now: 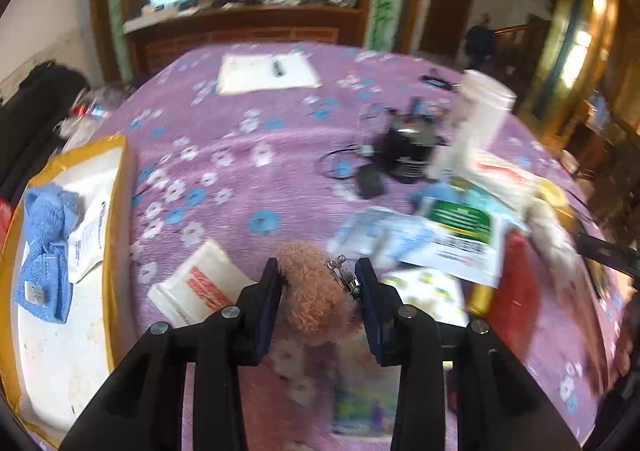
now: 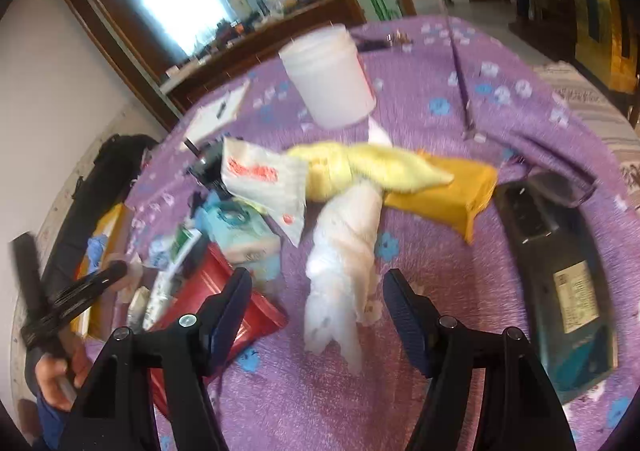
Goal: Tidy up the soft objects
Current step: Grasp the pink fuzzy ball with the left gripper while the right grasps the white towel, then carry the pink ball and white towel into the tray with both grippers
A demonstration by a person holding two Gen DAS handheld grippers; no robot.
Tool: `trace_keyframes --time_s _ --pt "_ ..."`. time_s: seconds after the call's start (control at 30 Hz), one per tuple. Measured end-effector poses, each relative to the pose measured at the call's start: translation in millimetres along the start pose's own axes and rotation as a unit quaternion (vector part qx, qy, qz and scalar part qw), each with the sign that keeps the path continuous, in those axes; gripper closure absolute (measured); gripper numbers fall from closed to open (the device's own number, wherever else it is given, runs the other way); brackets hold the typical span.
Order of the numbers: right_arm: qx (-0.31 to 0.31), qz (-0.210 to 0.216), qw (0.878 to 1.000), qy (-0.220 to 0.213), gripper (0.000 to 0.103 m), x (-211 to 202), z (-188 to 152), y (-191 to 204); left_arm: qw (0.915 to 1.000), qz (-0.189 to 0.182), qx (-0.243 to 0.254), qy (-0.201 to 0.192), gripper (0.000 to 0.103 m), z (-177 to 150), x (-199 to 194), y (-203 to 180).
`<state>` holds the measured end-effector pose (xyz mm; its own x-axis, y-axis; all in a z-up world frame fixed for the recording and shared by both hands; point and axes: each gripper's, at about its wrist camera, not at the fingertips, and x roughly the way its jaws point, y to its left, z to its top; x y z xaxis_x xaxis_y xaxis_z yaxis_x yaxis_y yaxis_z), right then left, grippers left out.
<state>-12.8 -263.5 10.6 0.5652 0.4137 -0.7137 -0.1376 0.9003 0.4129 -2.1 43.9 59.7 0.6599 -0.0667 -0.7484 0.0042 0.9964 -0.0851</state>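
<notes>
One soft thing is in hand: a fuzzy tan plush keychain (image 1: pixel 316 291) with a metal clasp sits pinched between the narrowed fingers of the left gripper (image 1: pixel 318 291), held above the purple floral tablecloth (image 1: pixel 240 179) near its near edge. Toward the cloth's left edge stands a yellow-rimmed tray (image 1: pixel 116 211) that already holds a folded blue towel (image 1: pixel 46 247) and a small white packet (image 1: pixel 90 235), so the sorting looks begun but far from finished. Much is left: a white rolled cloth (image 2: pixel 348 263) lies on the cloth between the wide-spread fingers of the right gripper (image 2: pixel 316 315), which grips nothing, and behind it a yellow cloth (image 2: pixel 372 167) rests across a yellow padded envelope (image 2: pixel 460 191), beside a white plastic jar (image 2: pixel 328 75). Packets, a red box (image 2: pixel 224 303) and a black device (image 1: pixel 408 147) clutter the right side. Judging by the left gripper's level, forward-pointing pose, the plush probably goes to the tray next.
</notes>
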Motion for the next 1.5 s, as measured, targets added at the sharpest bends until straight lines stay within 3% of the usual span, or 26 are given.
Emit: trace_keyframes --time_s 0.03,0.1,0.13,0.27,0.33,0.43,0.6,0.7,0.73,0.77,0.87,1.0,1.03,1.07,1.23,1.37,1.5 --pt "-0.005 -0.016 1.000 0.002 0.033 5.0 -0.1 0.6 1.0000 -0.002 0.004 -0.005 0.067 -2.6 -2.3 -3.6" --pt "-0.017 -0.043 0.999 0.002 0.051 16.8 -0.3 2.4 0.9998 -0.010 0.012 -0.010 0.067 -9.8 -6.3 -10.5" --pt "-0.017 -0.045 0.999 0.010 0.073 23.6 -1.1 0.5 0.9998 -0.011 0.014 -0.012 0.067 -11.5 -6.8 -12.1" --pt "-0.037 -0.047 0.998 0.000 0.083 25.4 -7.3 -0.3 0.9994 -0.017 0.024 -0.020 0.067 -18.8 -10.1 -18.5" --pt "-0.048 -0.047 0.998 -0.013 0.083 17.6 -10.3 4.4 0.9993 -0.020 0.022 -0.021 0.067 -20.1 -11.3 -16.4" --pt "-0.059 -0.012 0.998 -0.011 0.083 1.9 -24.2 25.5 0.9993 -0.018 0.020 -0.025 0.067 -21.3 -15.9 -12.1" --pt "-0.125 -0.014 0.991 0.050 0.078 -15.3 -71.1 53.3 0.9993 -0.023 0.015 -0.026 0.067 -22.1 -20.2 -5.2" --pt "-0.147 -0.056 0.986 0.057 0.062 -21.4 -82.7 52.9 0.9991 -0.030 0.016 -0.025 0.067 -22.1 -18.8 -6.3" --pt "-0.147 -0.063 0.986 0.051 0.046 -23.0 -81.5 50.9 0.9990 -0.031 0.018 -0.027 0.067 -22.0 -18.9 -8.1" --pt "-0.141 -0.068 0.987 0.046 0.038 -23.8 -79.1 48.4 0.9989 -0.032 0.019 -0.028 0.067 -21.9 -19.3 -9.2" --pt "-0.128 -0.066 0.989 0.037 0.032 -23.6 -71.7 44.4 0.9986 -0.033 0.024 -0.033 0.067 -22.6 -22.8 -13.5" --pt "-0.115 -0.059 0.991 0.040 0.037 -4.5 -63.5 47.8 0.9983 -0.023 0.037 -0.039 0.067 -25.4 -28.3 -18.8" --pt "-0.106 -0.047 0.992 0.039 0.066 1.0 -62.5 47.2 0.9982 -0.023 0.039 -0.040 0.067 -26.0 -29.4 -19.7" --pt "-0.100 -0.042 0.993 0.045 0.068 6.3 -62.6 46.6 0.9981 -0.023 0.040 -0.041 0.067 -26.8 -30.3 -20.0" --pt "-0.104 -0.032 0.994 0.013 0.069 -18.8 -68.2 48.2 0.9969 -0.002 0.053 -0.059 0.067 -28.6 -39.8 -19.6" --pt "-0.133 0.031 0.990 -0.032 0.069 -65.8 -74.4 63.5 0.9964 -0.006 0.047 -0.070 0.067 -24.4 -46.6 -13.8" --pt "-0.175 0.089 0.976 -0.094 0.068 -108.6 -74.6 89.8 0.9956 -0.018 0.033 -0.085 0.067 -19.4 -59.9 -4.9"
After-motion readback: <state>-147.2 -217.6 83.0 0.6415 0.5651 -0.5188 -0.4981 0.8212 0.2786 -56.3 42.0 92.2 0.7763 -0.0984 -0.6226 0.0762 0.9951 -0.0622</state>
